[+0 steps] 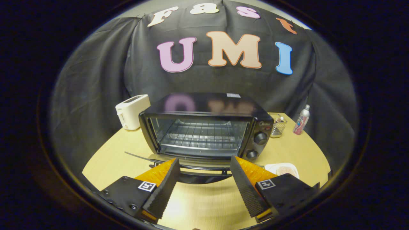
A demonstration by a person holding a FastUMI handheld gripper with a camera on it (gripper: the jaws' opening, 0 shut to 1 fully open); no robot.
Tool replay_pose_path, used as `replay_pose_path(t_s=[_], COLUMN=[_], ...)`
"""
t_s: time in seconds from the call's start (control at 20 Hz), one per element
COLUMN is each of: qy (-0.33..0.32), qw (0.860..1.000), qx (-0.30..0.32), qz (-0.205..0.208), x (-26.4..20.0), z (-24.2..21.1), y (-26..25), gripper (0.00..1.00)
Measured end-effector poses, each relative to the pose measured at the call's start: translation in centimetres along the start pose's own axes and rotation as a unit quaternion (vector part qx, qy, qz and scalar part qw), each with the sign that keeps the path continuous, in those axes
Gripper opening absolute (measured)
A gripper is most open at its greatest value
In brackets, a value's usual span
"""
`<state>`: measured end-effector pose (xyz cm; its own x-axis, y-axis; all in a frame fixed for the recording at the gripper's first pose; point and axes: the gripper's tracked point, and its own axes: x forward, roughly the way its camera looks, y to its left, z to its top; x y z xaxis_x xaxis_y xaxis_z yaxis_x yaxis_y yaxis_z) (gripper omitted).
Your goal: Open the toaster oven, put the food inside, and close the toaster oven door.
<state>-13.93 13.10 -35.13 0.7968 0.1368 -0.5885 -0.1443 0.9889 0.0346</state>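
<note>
With the door down, my next job is the food.

My gripper [203, 169] hangs with its fingers spread wide and holding nothing, and the toaster oven [204, 127] stands just ahead of them on the wooden table [111, 159], its door [198, 166] dropped flat toward me so that the handle lies between my fingertips. The wire rack [199, 135] inside looks bare. The food [285, 170] sits on a small white plate [271, 166] just past my right finger, beside the oven's knob panel. So I judge opening is done and loading is not yet begun: I would swing right, come down over the plate, and close on the food gently. A white toaster [131, 111] stands left of the oven, well clear.
</note>
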Motion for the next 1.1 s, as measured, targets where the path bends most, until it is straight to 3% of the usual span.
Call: replay_pose_path(t_s=[0.65,1.1], qy=[0.107,0.106], qw=[0.993,0.991], qx=[0.055,0.070], qz=[-0.017,-0.028], x=[0.1,1.2], z=[-10.7,-9.6], y=[-0.4,-1.0], gripper=[0.99,0.98])
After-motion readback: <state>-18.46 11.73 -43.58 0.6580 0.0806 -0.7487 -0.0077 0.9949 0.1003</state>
